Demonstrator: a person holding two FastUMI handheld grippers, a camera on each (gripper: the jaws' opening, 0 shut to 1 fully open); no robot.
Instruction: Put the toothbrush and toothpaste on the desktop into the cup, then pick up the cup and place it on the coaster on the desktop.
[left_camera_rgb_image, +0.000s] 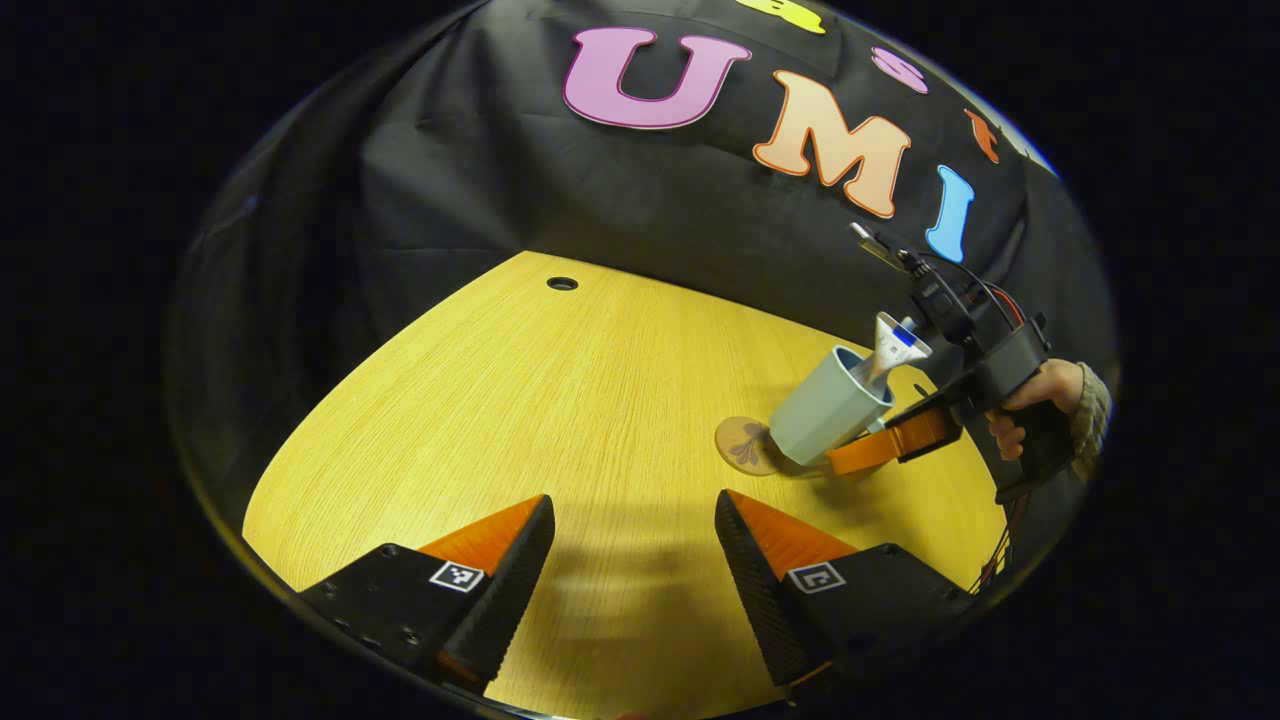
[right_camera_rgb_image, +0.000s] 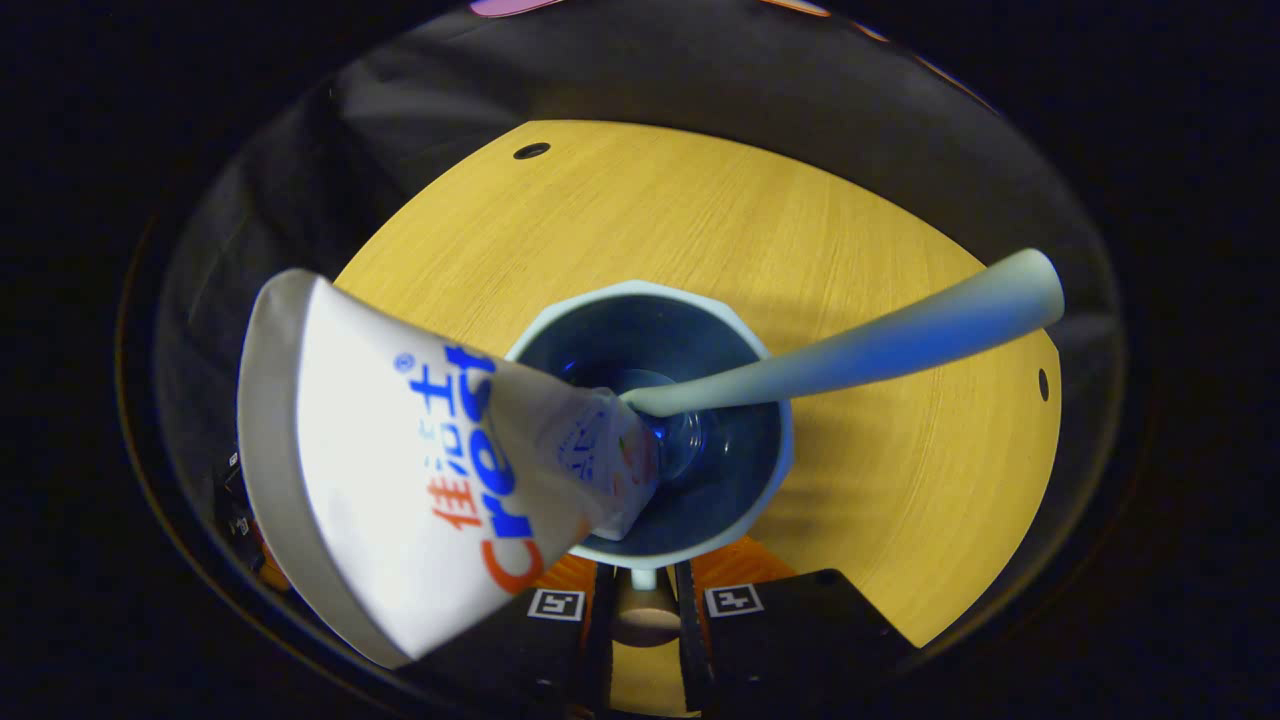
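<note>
— Fingers of the right gripper (right_camera_rgb_image: 641, 600) are seen pressed onto the near wall of the cup (left_camera_rgb_image: 830, 405); can its lie against the coaster (left_camera_rgb_image: 748, 445) be told?

— It is held tilted, its base just above and beside the coaster's far edge, apparently not yet seated. Toothpaste (right_camera_rgb_image: 430, 480) and toothbrush (right_camera_rgb_image: 850, 345) are carried inside, leaning out over the rim.

— And the left gripper (left_camera_rgb_image: 632, 560)?

— It is held spread and empty, nearer than the coaster. A short lowering toward the coaster's centre is judged to be what remains.
</note>
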